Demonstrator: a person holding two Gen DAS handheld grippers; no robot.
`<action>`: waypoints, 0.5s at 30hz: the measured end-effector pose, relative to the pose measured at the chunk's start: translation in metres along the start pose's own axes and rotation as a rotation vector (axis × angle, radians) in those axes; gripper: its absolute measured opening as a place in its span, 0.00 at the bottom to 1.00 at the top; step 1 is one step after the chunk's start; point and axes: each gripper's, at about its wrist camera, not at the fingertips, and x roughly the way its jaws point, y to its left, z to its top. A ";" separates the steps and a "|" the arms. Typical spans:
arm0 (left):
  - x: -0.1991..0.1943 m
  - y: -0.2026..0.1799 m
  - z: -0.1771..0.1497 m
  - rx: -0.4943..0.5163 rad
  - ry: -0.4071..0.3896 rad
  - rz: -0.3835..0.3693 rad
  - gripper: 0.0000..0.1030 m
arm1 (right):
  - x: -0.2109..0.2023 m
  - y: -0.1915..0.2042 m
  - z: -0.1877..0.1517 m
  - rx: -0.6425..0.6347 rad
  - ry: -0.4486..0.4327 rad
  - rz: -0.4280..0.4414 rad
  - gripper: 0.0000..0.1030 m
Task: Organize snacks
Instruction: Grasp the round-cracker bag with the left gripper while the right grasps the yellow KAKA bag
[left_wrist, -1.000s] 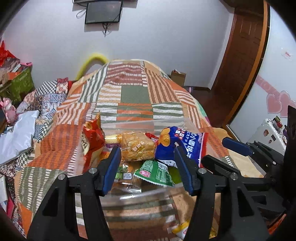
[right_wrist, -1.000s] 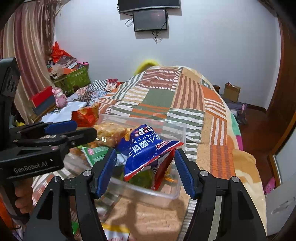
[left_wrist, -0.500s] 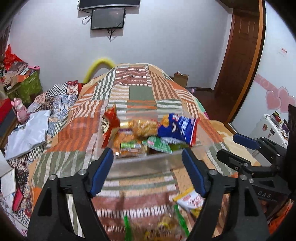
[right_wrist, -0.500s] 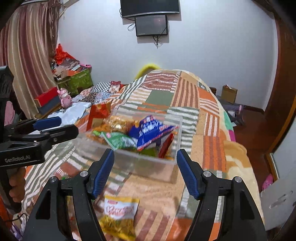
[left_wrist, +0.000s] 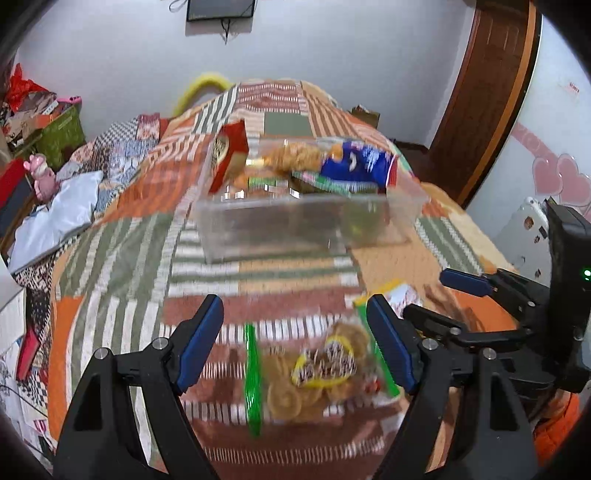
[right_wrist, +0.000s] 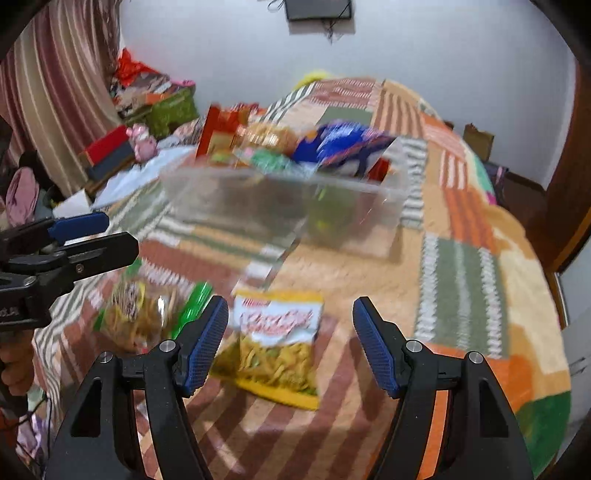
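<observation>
Both tongs gape wide and empty over the patchwork bed (left_wrist: 122, 236). The left tongs (left_wrist: 295, 343) hang above a green-edged cookie bag (left_wrist: 314, 373); the right tongs (right_wrist: 290, 343) above a yellow snack packet (right_wrist: 277, 343). Farther back, the clear bin (left_wrist: 306, 225) holds more snacks.

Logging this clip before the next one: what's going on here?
A person with a claw in each hand is sorting snacks on a patchwork bedspread. The clear bin already holds several packets. Both claws are open and empty: the left claw hovers over a green-edged bag of round crackers, the right claw over a yellow snack bag. Both bags lie outside the bin.
</observation>
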 end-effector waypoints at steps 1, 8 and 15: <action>0.001 0.001 -0.003 -0.001 0.009 0.000 0.80 | 0.003 0.001 -0.001 -0.004 0.012 0.000 0.65; 0.003 -0.003 -0.020 -0.001 0.027 -0.015 0.91 | 0.016 -0.004 -0.010 0.020 0.069 0.025 0.65; 0.019 -0.011 -0.028 0.008 0.091 -0.008 0.93 | 0.011 -0.002 -0.016 -0.005 0.041 0.030 0.54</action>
